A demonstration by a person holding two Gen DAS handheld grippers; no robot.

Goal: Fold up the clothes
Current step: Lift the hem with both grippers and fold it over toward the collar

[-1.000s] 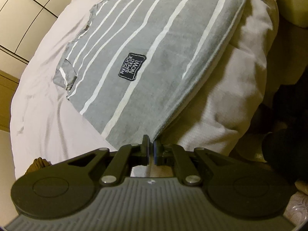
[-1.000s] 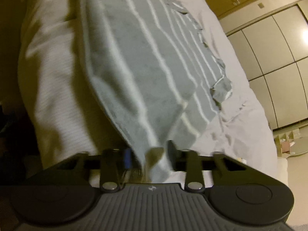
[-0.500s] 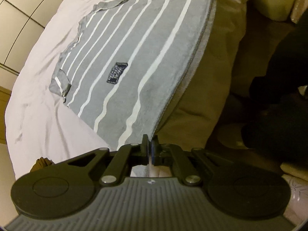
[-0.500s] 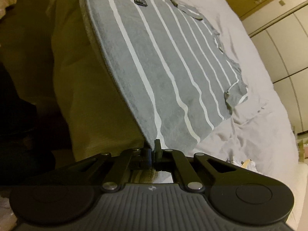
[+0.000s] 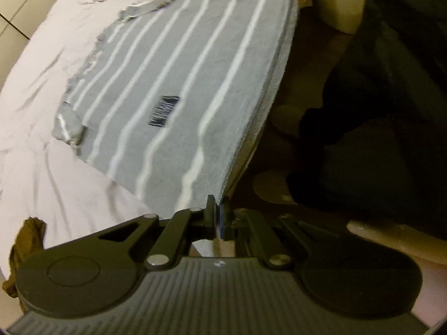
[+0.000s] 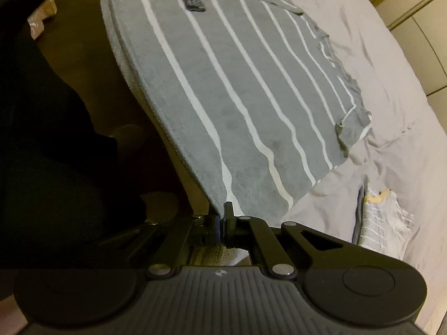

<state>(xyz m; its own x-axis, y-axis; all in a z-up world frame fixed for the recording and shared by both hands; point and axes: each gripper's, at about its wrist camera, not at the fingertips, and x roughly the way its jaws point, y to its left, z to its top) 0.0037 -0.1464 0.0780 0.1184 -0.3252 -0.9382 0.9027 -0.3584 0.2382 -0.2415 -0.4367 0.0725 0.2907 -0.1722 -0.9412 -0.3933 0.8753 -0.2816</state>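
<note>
A grey T-shirt with white stripes [image 5: 173,89] [image 6: 251,89] and a small dark patch [image 5: 164,110] [image 6: 192,2] lies on a white bed [image 5: 56,189] [image 6: 391,55]. Its near hem is lifted off the bed's edge and stretched taut between the two grippers. My left gripper [image 5: 218,203] is shut on one bottom corner of the shirt. My right gripper [image 6: 222,209] is shut on the other bottom corner. The sleeves [image 5: 67,131] [image 6: 353,128] and collar end still rest on the bed.
A brown garment [image 5: 23,248] lies at the bed's near left corner. A folded pale striped garment [image 6: 382,223] sits on the bed to the right. Dark floor and a person's dark clothing [image 5: 377,139] lie beyond the bed edge. Cupboard doors [image 6: 424,28] stand behind.
The right gripper shut on the shirt's corner. Both grippers then rose and drew the hem up off the side of the bed, pulling the fabric taut.
</note>
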